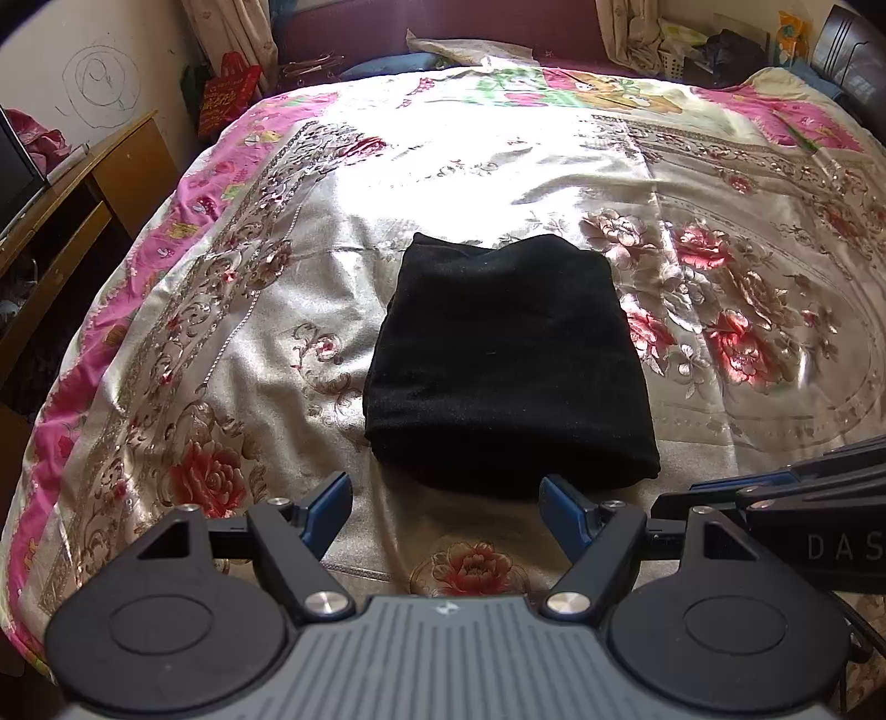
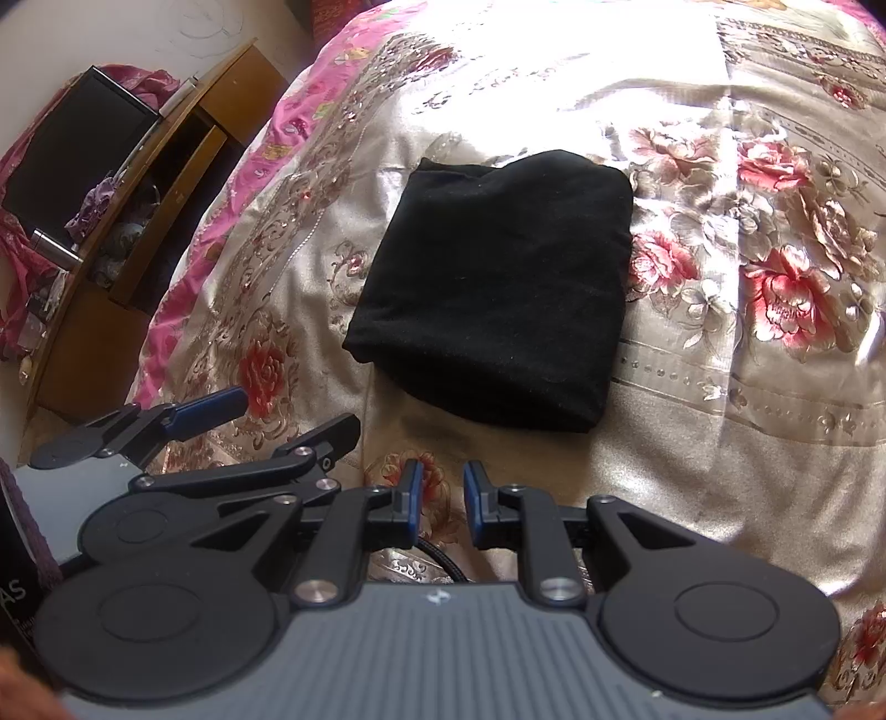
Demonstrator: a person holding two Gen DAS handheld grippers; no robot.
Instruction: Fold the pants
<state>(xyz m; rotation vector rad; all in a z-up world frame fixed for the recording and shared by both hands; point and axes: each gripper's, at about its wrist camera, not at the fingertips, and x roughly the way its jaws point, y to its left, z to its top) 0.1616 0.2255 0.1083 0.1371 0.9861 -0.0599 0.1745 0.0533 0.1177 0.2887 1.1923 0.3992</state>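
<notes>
The black pants lie folded into a compact rectangle on the flowered bedspread; they also show in the right wrist view. My left gripper is open wide and empty, just short of the pants' near edge. My right gripper has its jaws a narrow gap apart with nothing between them, held above the bedspread short of the pants. The left gripper's fingers show at the left of the right wrist view.
A wooden desk with a dark screen stands left of the bed. A maroon headboard, curtains and clutter lie beyond the far edge. A black cable runs under my right gripper.
</notes>
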